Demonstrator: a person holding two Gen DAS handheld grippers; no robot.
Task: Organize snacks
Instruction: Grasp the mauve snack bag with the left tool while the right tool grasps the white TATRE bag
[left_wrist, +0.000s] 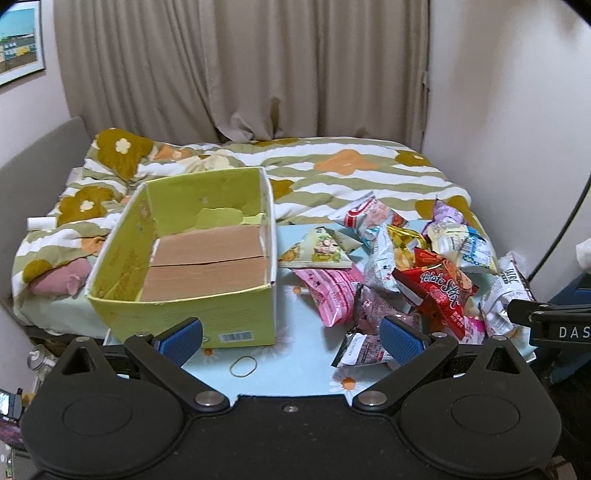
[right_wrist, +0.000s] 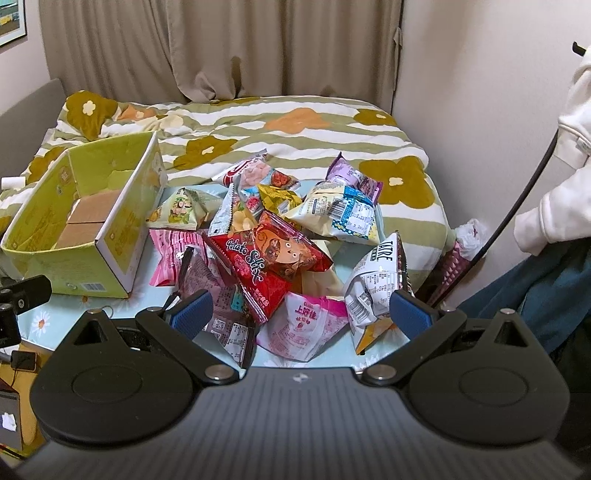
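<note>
Gaping fingers, holding nothing.

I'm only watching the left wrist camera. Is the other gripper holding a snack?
Observer: No. The right gripper is open, with nothing clamped in it.
Operator: What snack is closest to it?
Observer: A pink and white bag lies flat below the gap between its fingers, just in front of the red Potato Stix bag.
Operator: Is somebody there too?
Observer: Yes, a cream sleeve shows at the far right, beside the bed.
</note>
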